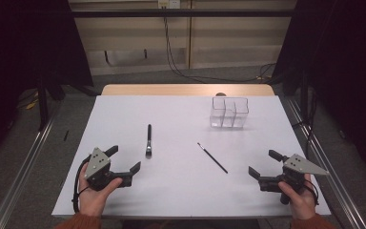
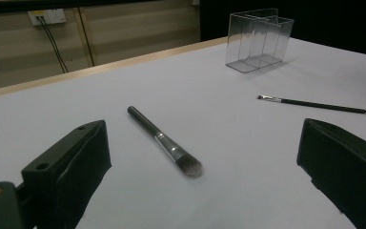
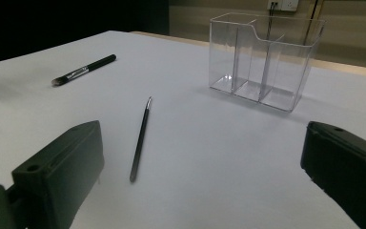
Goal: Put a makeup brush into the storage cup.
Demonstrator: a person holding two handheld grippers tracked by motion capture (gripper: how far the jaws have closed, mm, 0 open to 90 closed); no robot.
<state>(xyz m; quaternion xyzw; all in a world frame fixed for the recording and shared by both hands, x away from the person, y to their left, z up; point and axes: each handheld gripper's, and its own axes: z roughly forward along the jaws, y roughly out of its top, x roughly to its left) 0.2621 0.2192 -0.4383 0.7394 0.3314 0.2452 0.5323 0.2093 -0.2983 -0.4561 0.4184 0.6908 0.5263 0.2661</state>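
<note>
Brushes: two lying apart, thick brush, thin brush.
Organizer: one, standing upright.
Left gripper: gaping, holding nothing.
Right gripper: gaping, holding nothing.

Both jaws of the left gripper cut off by the bottom edge in the left gripper view; likewise those of the right gripper in the right gripper view. Forearms cropped at the near edge in the high view. Bristle end of the thin brush too small to make out. Dividers of the clear organizer faint, hard to trace.
</note>
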